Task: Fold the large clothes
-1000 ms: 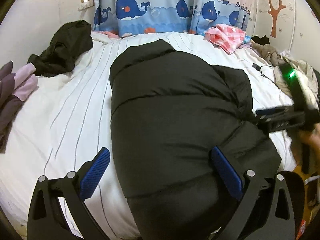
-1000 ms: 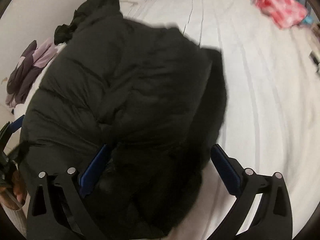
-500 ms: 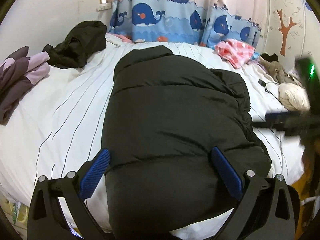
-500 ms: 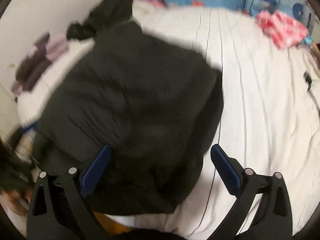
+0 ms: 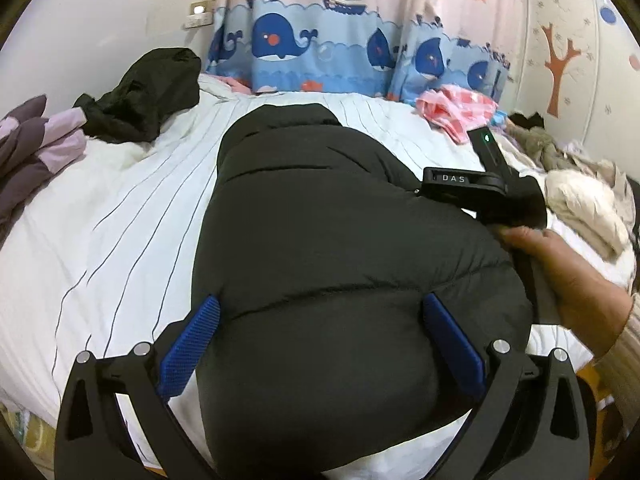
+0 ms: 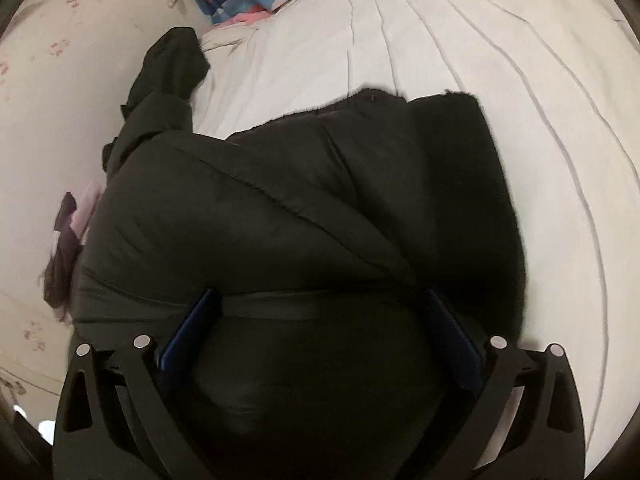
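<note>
**padded_fan:** As far as the folding goes, I'd say it's mostly there; the black puffer jacket (image 5: pixel 332 248) lies on the bed (image 5: pixel 120 216) as one thick bundle, its near end hanging a bit over the bed edge, with the collar end pointing toward the whale curtain (image 5: pixel 320 52); no sleeve sticks out on the left side that I can see.

**fold_nerd:** Agreed, though the right side looks less tidy; in the right wrist view a flap or sleeve (image 6: pixel 460 184) lies over the body of the jacket and the edge there is uneven, so I'd guess a last tuck or a final fold in half is left; can't tell how many layers are under it.

**padded_fan:** What about the grippers?

**fold_nerd:** The left hand-held gripper (image 5: pixel 320 344) has its blue pads spread wide over the near end, not pinching anything; the right hand-held gripper (image 6: pixel 320 332) is spread too, jaws wide apart just above or against the dark fabric, gripping nothing as far as I can see; the person's hand (image 5: pixel 572 280) on its handle shows at the jacket's right edge.

**padded_fan:** And the rest of the pile?

**fold_nerd:** The black garment (image 5: pixel 144 92), the purple one (image 5: pixel 36 148) and the pink checked one (image 5: pixel 456 112) all lie unfolded around it; so plenty left if those count.
</note>
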Demonstrator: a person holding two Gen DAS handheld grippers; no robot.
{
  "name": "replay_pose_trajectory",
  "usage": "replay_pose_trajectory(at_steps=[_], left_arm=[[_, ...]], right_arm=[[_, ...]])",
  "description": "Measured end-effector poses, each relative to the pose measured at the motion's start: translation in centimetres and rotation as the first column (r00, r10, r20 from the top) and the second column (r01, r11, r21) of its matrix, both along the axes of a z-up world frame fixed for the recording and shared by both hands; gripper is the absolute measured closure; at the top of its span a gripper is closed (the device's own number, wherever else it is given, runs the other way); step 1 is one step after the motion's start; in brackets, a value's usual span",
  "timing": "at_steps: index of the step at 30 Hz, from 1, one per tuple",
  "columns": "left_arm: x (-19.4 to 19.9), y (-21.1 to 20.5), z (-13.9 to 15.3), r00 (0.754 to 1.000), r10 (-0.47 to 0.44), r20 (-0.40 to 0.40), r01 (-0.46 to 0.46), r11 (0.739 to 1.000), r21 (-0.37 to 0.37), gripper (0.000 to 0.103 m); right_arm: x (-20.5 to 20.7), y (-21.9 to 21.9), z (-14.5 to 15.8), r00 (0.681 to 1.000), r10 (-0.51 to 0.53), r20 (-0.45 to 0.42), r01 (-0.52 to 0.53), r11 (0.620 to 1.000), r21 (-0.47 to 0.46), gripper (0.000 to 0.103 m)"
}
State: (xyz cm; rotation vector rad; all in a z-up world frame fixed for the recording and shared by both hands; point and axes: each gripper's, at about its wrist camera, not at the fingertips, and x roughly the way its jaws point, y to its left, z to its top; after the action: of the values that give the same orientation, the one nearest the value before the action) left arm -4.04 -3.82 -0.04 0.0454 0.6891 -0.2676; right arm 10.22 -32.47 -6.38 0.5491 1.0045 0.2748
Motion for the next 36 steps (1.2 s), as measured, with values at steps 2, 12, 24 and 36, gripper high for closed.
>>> replay_pose_trajectory(at_steps=[2,12,24,36], left_arm=[[0.1,0.0,-0.1,1.0,0.009,-0.009,-0.009,1.0,0.009,0.006],[0.5,1.0,-0.2,0.999,0.031,-0.027,-0.032,0.999,-0.044,0.006],[0.8,2.4,3.5,0.995,-0.004,0.098,0.019,0.988,-0.152,0.006],[1.8,-1.2,0.6,0.996,-0.047,0.081,0.047,0.999,-0.006,0.006]], right_arm=[[-0.5,-0.1,1.0,1.0,0.013,-0.012,-0.014,0.998,-0.067,0.007],[-9.6,6.0,7.0,0.97,0.202,0.137,-0.148,0.933,-0.329,0.007],[-12.0,3.6,6.3,0.976,0.203,0.075,-0.175,0.945,-0.275,0.007],[-1.0,3.6,2.9,0.99,0.107,0.096,-0.084,0.973,-0.217,0.006]])
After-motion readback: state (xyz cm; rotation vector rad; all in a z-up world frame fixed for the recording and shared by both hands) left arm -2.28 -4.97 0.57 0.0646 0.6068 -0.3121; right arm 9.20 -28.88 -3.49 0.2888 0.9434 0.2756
